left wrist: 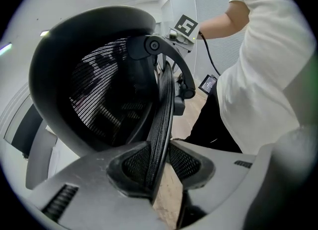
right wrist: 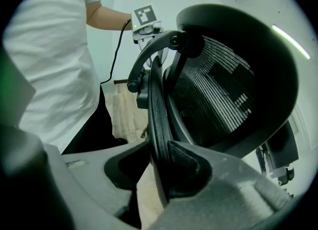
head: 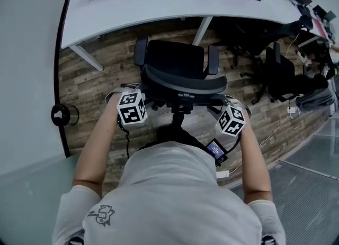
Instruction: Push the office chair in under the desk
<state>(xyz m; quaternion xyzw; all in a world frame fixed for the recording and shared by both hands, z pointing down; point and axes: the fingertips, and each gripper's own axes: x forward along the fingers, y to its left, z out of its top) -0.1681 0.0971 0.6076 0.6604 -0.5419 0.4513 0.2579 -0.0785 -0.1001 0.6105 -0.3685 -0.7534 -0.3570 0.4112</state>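
Note:
The black office chair (head: 175, 59) stands on the wood floor with its seat partly under the white desk (head: 159, 6). I stand just behind its backrest (head: 183, 83). My left gripper (head: 144, 94) holds the backrest's left edge. In the left gripper view the mesh rim (left wrist: 161, 124) runs between the two pads of the left gripper (left wrist: 161, 163), and both pads touch it. My right gripper (head: 218, 102) holds the backrest's right edge. The right gripper view shows the rim (right wrist: 158, 119) lying pinched between the pads of the right gripper (right wrist: 156, 167).
Two white desk legs (head: 85, 57) (head: 201, 29) flank the chair's slot. A second black chair (head: 278, 72), a dark bag (head: 315, 98) and floor cables (head: 291, 110) lie at the right. A pale curved partition with a black knob (head: 59, 115) runs along the left.

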